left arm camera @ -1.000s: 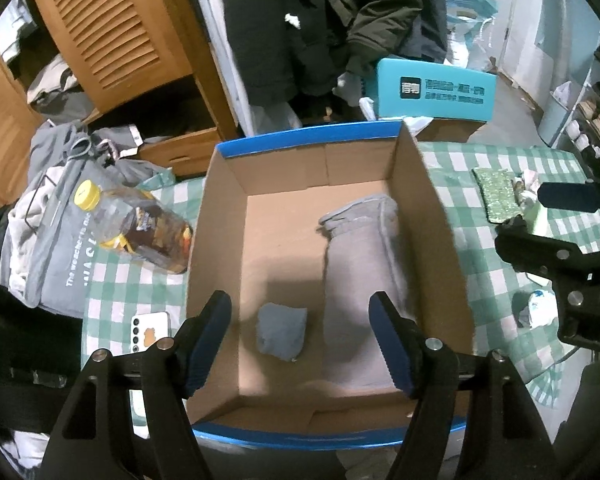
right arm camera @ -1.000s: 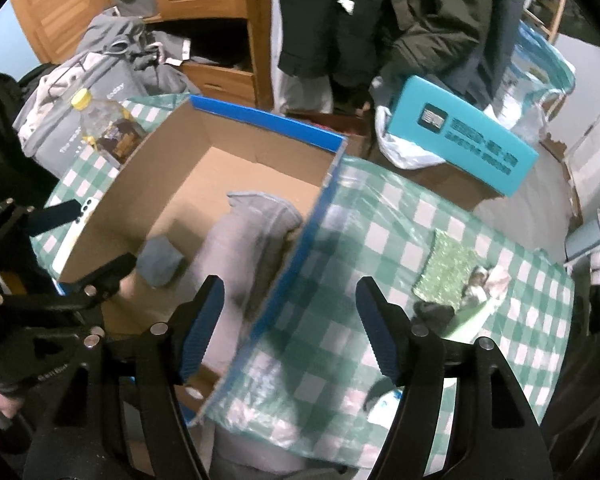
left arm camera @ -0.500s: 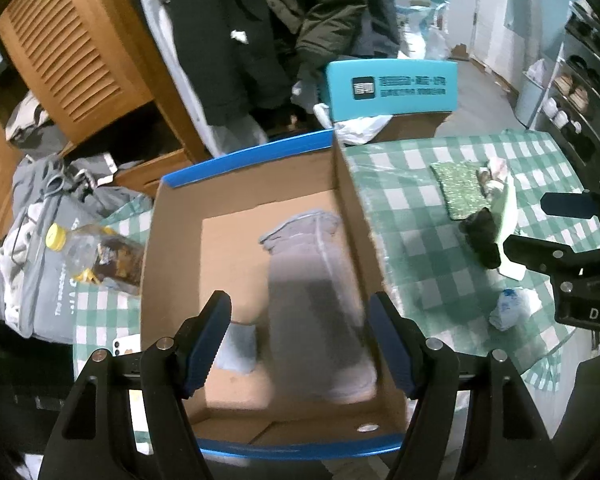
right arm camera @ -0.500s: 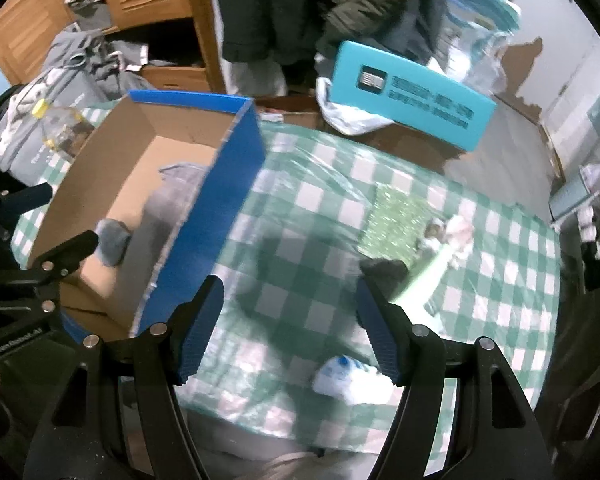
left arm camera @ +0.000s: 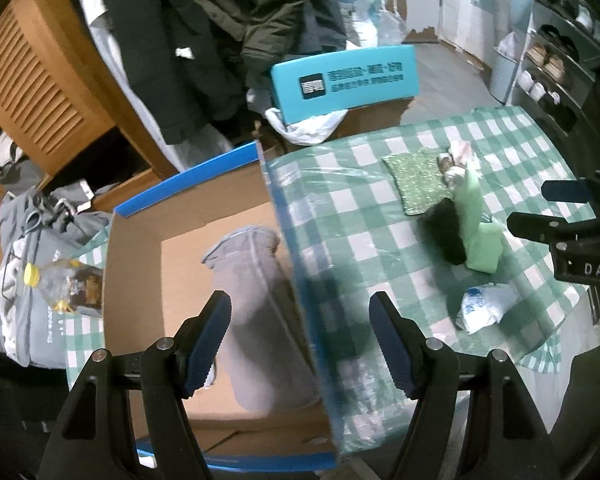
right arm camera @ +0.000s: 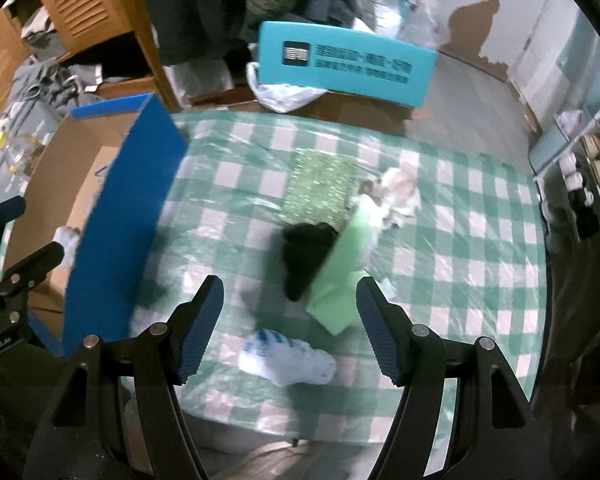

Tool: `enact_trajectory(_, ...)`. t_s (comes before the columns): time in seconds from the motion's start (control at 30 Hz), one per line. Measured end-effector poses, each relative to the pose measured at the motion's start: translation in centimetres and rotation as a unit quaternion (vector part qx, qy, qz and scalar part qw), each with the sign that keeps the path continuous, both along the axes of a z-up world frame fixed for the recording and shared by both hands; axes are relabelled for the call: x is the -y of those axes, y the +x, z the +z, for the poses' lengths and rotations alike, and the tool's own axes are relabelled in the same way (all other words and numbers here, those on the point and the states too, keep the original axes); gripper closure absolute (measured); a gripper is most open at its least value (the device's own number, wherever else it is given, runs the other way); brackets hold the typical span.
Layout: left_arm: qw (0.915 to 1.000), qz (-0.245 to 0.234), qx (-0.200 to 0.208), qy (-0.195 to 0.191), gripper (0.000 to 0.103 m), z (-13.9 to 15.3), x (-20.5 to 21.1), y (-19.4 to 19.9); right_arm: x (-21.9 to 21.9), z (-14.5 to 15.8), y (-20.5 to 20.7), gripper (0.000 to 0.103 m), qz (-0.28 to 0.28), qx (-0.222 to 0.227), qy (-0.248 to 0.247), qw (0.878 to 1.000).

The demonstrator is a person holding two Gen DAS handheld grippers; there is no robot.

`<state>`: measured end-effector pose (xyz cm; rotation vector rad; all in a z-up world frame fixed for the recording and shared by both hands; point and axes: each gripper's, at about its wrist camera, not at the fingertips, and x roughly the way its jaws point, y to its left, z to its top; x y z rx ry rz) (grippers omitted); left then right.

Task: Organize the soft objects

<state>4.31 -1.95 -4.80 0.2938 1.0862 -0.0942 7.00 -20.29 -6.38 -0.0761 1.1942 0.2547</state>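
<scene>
The soft things I still have to sort lie in a loose cluster on the checked table point(right arm camera: 480, 248): a black cloth lump point(right arm camera: 304, 256) touching a pale green piece point(right arm camera: 340, 280), a glittery green pad point(right arm camera: 320, 188) just behind them, a cream crumpled piece point(right arm camera: 400, 192) beside that, and a white-and-blue plastic packet point(right arm camera: 288, 360) nearest me. The cardboard box point(left arm camera: 140, 280) with blue outer walls sits to the left and already holds a grey folded garment point(left arm camera: 252, 300). My right tool point(right arm camera: 290, 320) hovers over the cluster, jaws wide apart with nothing between them; my left tool point(left arm camera: 300, 336) hangs over the box's right wall, equally wide and empty. I judge the main risk is grabbing two pieces at once, since the black lump and the green piece overlap and a downward pinch could catch both or drag the pad along. The clear plastic over the tablecloth looks slick and wrinkled, so a pad could snag it and pull everything askew. The view is smeared, so my aim may be off. The left tool could also knock the box wall and shove the box sideways.
</scene>
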Motion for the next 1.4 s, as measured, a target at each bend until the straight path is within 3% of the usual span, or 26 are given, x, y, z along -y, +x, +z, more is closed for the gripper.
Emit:
enact_trajectory(0.37, 0.9996, -0.019, -0.022, -0.002, 0.030, -1.7, 3.5, 1.0, 4.8, -1.8, 0.1, 0.034, -0.040, -0.014, -0.008, 0.999)
enact_trajectory(0.73, 0.9982, -0.042, -0.041, 0.012, 0.030, -3.8, 6.9, 1.9, 9.2, -6.2, 0.7, 0.034, -0.085, -0.059, -0.027, 0.994)
enact_trajectory(1.4, 0.9946, -0.055, -0.083, 0.030, 0.030, -8.2, 9.4, 3.4, 11.3, -14.0, 1.1, 0.034, -0.105, -0.125, -0.037, 0.986)
